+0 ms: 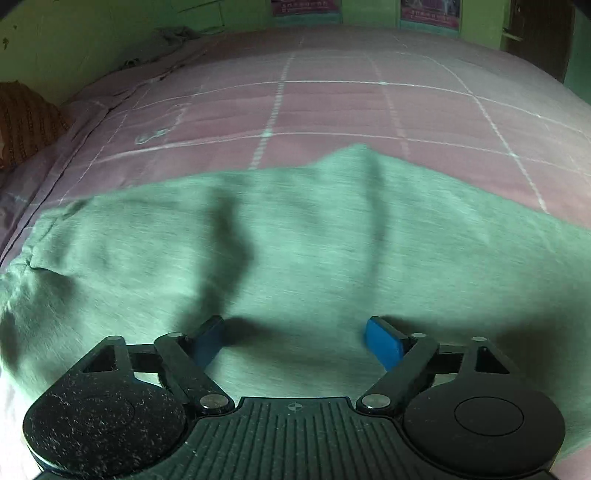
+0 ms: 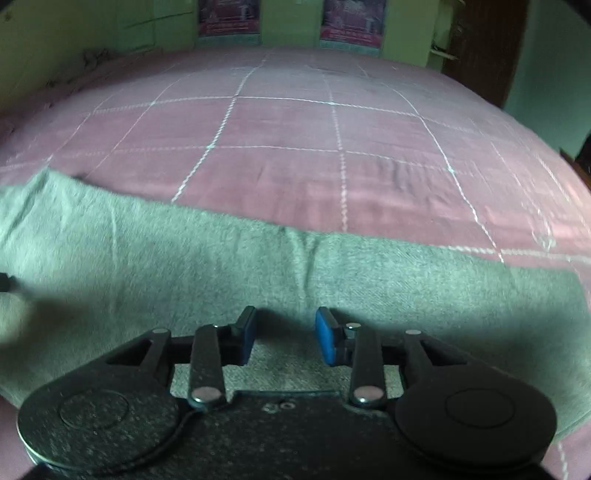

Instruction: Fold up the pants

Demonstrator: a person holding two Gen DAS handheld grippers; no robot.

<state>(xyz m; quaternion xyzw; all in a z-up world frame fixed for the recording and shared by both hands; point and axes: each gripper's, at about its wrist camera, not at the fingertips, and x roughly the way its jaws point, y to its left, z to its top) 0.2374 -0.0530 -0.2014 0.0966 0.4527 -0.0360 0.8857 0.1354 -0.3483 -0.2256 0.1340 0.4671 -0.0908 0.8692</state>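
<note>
Grey-green pants (image 1: 295, 236) lie spread across the near part of a pink bed (image 1: 332, 107). Their waistband end bunches at the left in the left wrist view, and a crease runs through the middle. My left gripper (image 1: 295, 339) hangs just above the cloth with its blue pads (image 1: 382, 341) wide apart and nothing between them. In the right wrist view the pants (image 2: 332, 280) form a long band with a straight far edge. My right gripper (image 2: 285, 336) hovers over it, its pads (image 2: 325, 339) a narrow gap apart, open, with no cloth pinched.
The pink bedspread (image 2: 295, 155) with white grid lines stretches far beyond the pants. An orange patterned pillow (image 1: 26, 122) sits at the left edge. Green walls with two posters (image 2: 351, 22) stand behind, and a dark door (image 1: 543, 37) is at the far right.
</note>
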